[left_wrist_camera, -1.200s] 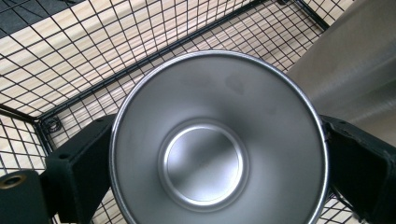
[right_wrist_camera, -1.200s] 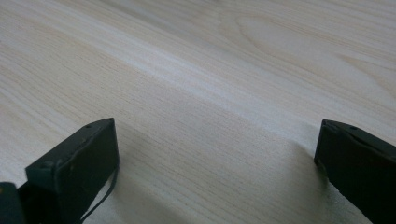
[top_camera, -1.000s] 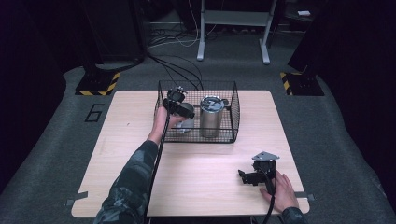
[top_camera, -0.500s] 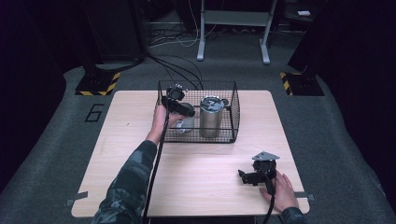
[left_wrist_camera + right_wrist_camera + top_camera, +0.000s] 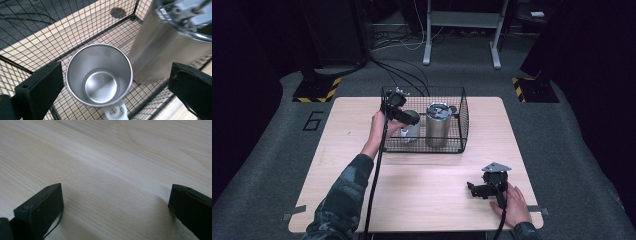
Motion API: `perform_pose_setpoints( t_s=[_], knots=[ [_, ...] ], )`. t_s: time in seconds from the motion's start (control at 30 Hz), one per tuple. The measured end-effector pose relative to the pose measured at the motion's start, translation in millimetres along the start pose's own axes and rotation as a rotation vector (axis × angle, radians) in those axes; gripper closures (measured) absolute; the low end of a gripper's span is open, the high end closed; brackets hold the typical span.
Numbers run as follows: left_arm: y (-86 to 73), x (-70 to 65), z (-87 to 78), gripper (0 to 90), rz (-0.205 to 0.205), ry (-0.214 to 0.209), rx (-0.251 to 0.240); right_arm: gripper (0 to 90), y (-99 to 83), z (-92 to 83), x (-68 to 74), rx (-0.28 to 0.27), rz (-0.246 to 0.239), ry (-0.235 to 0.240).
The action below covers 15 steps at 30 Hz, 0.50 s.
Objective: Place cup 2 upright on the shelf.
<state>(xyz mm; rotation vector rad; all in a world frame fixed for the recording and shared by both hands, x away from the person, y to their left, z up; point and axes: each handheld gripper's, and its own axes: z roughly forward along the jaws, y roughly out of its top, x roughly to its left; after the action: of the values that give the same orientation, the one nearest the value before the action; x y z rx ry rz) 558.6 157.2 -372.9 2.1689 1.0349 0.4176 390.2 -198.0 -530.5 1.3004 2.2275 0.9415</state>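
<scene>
A black wire basket [image 5: 459, 117] stands on the far middle of the wooden table [image 5: 362, 195]. Inside it stand a tall steel tumbler [image 5: 438, 125] [image 5: 162, 55] with a clear lid and a smaller steel mug [image 5: 410, 126] [image 5: 99, 75] with a white handle, upright and empty. My left gripper [image 5: 401, 116] [image 5: 115, 87] hovers over the mug, open, its jaws wide on either side of the rim and apart from it. My right gripper [image 5: 477, 190] [image 5: 115, 212] rests low on the table near the front right, open, with bare wood between its jaws.
Cables from both grippers trail toward the table's front edge. Beyond the table lie dark floor, a metal stand's legs [image 5: 462, 30], floor cables and yellow-black striped blocks [image 5: 318, 89]. The basket's wire walls surround the left gripper's jaws closely.
The left gripper has shifted slightly over the mug inside the basket. The right gripper has stayed in place.
</scene>
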Motion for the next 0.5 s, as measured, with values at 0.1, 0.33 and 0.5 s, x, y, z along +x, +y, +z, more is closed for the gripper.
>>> perform_pose_setpoints(
  t_s=[0.1,0.33,0.5],
  knots=[
    [-3.5,-3.4,-9.1,0.1,0.012,-0.005,-0.014,0.0,0.0,0.1,-0.2,-0.002,-0.002,-0.001],
    [-17.6,-10.2,-29.4,0.0,0.035,-0.021,-0.048,0.0,0.0,0.0,-0.1,0.0,0.0,0.0],
    [-30.5,-14.6,-43.7,0.0,0.039,-0.024,-0.075,0.0,0.0,0.0,-0.1,-0.001,0.0,0.0]
  ],
)
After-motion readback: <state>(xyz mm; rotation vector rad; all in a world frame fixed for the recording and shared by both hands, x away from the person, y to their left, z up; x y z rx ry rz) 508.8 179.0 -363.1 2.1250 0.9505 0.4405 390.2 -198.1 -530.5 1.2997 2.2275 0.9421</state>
